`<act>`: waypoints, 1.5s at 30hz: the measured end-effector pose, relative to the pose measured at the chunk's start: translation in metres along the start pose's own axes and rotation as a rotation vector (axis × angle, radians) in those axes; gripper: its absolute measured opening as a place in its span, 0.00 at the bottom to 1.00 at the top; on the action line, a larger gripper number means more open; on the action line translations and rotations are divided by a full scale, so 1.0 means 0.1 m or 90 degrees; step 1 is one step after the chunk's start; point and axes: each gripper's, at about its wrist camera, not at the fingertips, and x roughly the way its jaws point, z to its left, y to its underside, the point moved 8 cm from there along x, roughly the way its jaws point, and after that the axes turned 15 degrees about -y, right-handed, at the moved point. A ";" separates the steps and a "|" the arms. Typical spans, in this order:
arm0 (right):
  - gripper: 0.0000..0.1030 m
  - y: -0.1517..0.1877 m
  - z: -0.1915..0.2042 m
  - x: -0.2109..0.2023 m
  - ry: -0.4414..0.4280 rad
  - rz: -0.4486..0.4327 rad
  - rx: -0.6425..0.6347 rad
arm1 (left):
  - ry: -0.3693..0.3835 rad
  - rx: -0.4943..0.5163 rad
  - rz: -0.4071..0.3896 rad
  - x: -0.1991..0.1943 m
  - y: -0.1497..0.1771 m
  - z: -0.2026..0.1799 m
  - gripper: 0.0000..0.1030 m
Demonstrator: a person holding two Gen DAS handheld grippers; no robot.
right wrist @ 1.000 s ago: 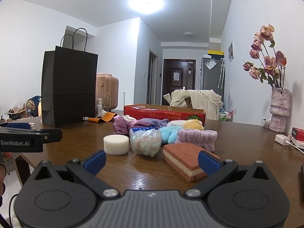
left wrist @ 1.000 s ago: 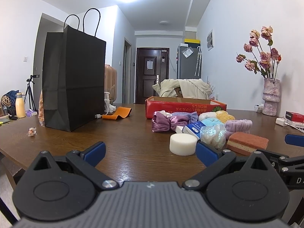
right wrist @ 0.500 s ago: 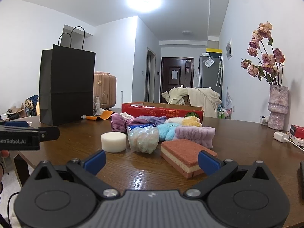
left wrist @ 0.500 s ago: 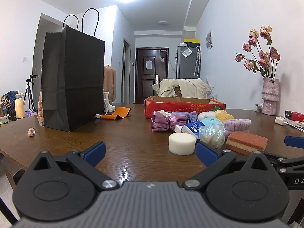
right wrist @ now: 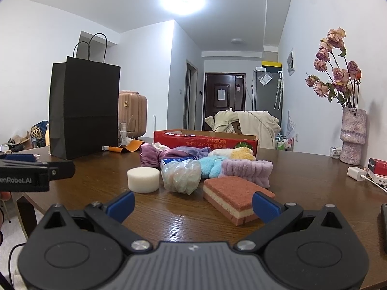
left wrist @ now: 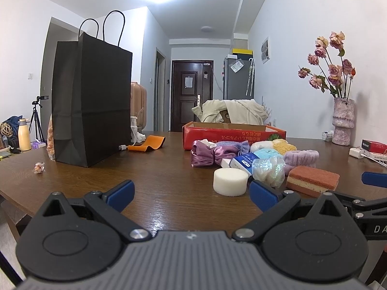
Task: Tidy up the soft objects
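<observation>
left gripper (left wrist: pixel 191 194): jaws spread wide, blue-tipped, nothing between them, low over the near edge of the wooden table (left wrist: pixel 150 183). its side, seen from the right wrist view, carries white lettering "enrobot.ai", cut off at the frame.

right gripper (right wrist: pixel 192 204): jaws spread wide, nothing held, just short of the pink sponge (right wrist: pixel 235 197), a two-layer block with a cream band, lying near the table's near edge.

soft objects, bunched at mid-table in front of the red box (right wrist: pixel 205 140):
- white foam disc (right wrist: pixel 143 179), flat on the table, left end of the bunch.
- crumpled clear plastic bundle (right wrist: pixel 181 175), just beside the disc.
- lilac headband (right wrist: pixel 246 169), behind and touching the sponge.
- blue fluffy item (right wrist: pixel 210 166), yellow fluffy item (right wrist: pixel 240 154), purple satin cloth (right wrist: pixel 151 155), a blue-and-white packet (left wrist: pixel 243 162); print too small to read.

red box: shallow, open-topped, printed with inverted east asian characters, not legible.

black paper bag (left wrist: pixel 92 104): upright, toward the table's left edge, handles up.

vase of dried roses (right wrist: pixel 352 137): far right corner; white charger (right wrist: pixel 355 172) and a red-and-white carton (right wrist: pixel 378 166) at the right edge, writing unreadable.
</observation>
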 end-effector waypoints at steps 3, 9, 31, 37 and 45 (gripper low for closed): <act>1.00 0.01 0.00 0.00 0.000 0.001 -0.002 | 0.001 0.000 0.000 0.00 0.00 0.00 1.00; 1.00 0.00 0.01 0.00 0.002 0.002 -0.002 | 0.001 0.000 -0.001 0.00 0.00 0.01 1.00; 0.95 -0.14 -0.46 0.41 0.040 0.096 0.009 | 0.022 -0.016 0.061 0.46 -0.07 -0.22 1.00; 0.90 -0.12 -0.85 0.78 0.033 0.186 0.042 | 0.065 -0.020 0.105 0.61 -0.04 -0.50 1.00; 0.77 -0.04 -0.85 0.92 -0.022 0.217 0.011 | 0.053 0.003 0.130 0.71 0.05 -0.63 0.98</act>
